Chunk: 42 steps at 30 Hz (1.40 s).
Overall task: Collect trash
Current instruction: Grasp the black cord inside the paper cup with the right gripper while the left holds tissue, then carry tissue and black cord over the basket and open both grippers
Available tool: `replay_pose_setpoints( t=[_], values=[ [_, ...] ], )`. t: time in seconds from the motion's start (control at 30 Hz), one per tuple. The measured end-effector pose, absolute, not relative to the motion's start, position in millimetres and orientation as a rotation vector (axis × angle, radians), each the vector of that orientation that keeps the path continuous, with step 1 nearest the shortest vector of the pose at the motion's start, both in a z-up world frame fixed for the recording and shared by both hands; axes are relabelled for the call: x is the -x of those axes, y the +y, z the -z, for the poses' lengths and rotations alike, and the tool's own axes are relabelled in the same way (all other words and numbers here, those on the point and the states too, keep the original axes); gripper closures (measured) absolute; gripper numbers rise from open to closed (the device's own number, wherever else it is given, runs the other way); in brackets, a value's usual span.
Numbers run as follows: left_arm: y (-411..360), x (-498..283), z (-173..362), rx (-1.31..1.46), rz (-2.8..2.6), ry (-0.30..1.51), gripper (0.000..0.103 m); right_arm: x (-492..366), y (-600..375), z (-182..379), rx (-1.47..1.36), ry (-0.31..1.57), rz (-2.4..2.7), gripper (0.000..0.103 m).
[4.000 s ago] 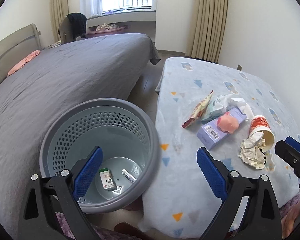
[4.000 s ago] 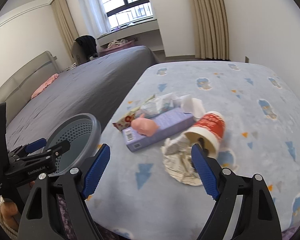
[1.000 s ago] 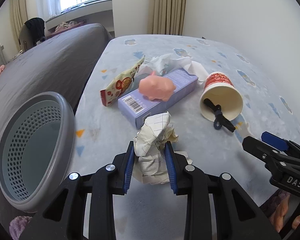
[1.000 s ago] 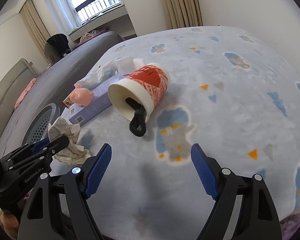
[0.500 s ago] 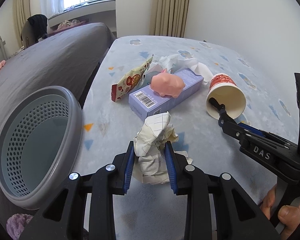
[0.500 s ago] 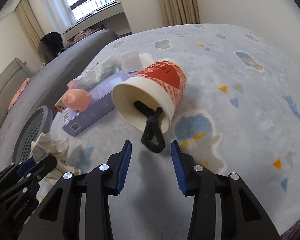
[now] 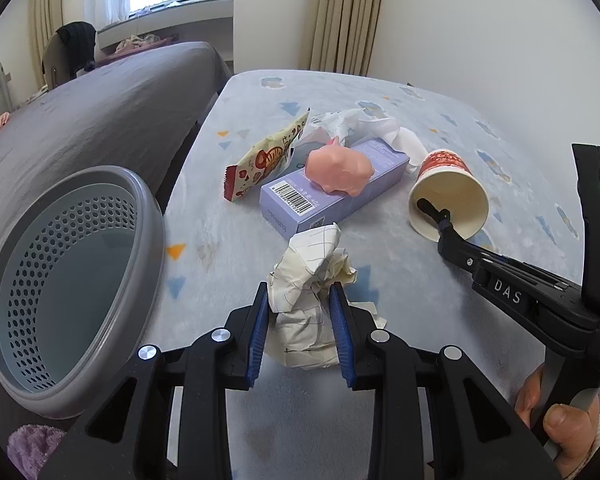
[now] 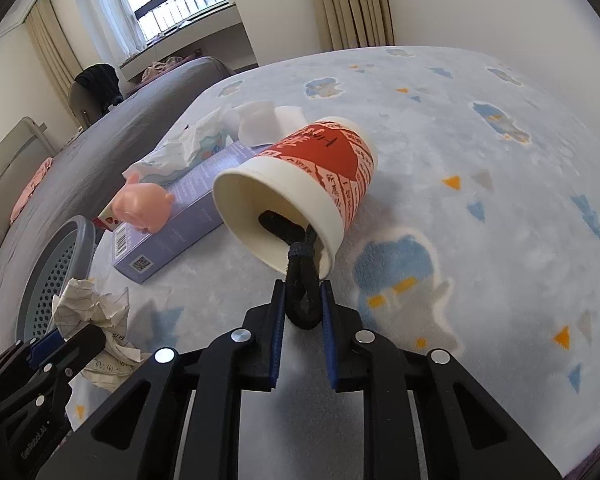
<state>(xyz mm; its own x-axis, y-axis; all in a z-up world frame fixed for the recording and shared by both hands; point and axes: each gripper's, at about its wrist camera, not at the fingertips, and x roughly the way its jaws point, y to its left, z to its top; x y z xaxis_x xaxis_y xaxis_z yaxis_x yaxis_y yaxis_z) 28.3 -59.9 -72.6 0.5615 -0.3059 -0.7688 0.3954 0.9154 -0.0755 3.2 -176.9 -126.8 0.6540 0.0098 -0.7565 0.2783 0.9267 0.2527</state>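
My left gripper is shut on a crumpled paper ball and holds it over the patterned blue blanket. The grey perforated trash basket stands to its left, beside the bed. My right gripper is shut on a black cord loop that runs into a red and white paper cup lying on its side. The cup and the right gripper also show in the left wrist view.
A purple box with a pink pig toy on it lies behind the paper. A snack wrapper and white tissues lie by it. A grey bed stands to the left.
My right gripper has moved up to the cup's mouth and shut on the black cord. My left gripper has kept hold of the paper ball and drawn back a little.
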Motion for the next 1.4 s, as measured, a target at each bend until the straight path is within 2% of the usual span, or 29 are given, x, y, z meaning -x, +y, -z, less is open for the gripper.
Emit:
replay_pose_setpoints(
  t=[0.7,1.07,1.4],
  values=[
    [-27.1,-14.2,39.8,-0.075,0.353,0.824,0.073,52.4,-136.2,93.3,-0.345,0.822,-0.004,0.088],
    [27.4,-31.8,10.0,-0.022,0.244,0.747,0.073,15.7,-81.6,46.6,-0.253,0.751,-0.157,0.088],
    [101.2,-61.5,21.7,0.011,0.096,0.751,0.073,-38.5,-0.5,42.1,-0.169,0.762,-0.335,0.088]
  ],
)
